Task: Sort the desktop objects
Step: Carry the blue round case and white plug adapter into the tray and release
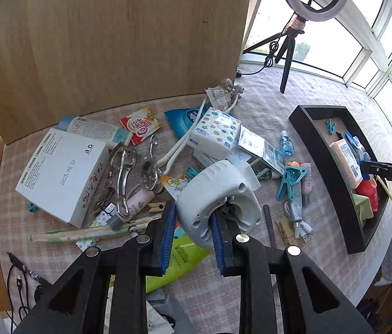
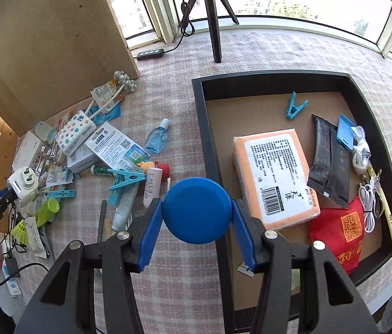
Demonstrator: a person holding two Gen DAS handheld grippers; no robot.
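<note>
Two handheld grippers are working over a table covered in a pink checked cloth [image 2: 185, 272]. The left gripper [image 1: 193, 222] is clamping a white plug adapter [image 1: 218, 197] between its blue pads, jaws closed partway around the body; in the right wrist view the adapter [image 2: 25, 185] is showing its prongs at about nine o'clock, held above the clutter. The right gripper [image 2: 196, 217] is gripping a round blue disc [image 2: 197, 210], its jaws spread wide to fit the disc's width, and is hanging over the near left wall of a black tray [image 2: 210, 144]. Inside the tray, an orange packet [image 2: 275, 175] is lying at centre, a red pouch [image 2: 340, 231] at five o'clock, black sachets [image 2: 329, 164] at three o'clock and a blue clip [image 2: 294, 108] toward twelve o'clock. Left of the tray, loose items are lying scattered: a blue bottle [image 2: 157, 136], a large blue clothespin [image 2: 125, 181] and a star-patterned tissue pack [image 2: 76, 133]. From the left wrist view, a white box [image 1: 62, 175] is resting at nine o'clock beside clear plastic clips [image 1: 125, 167].
</note>
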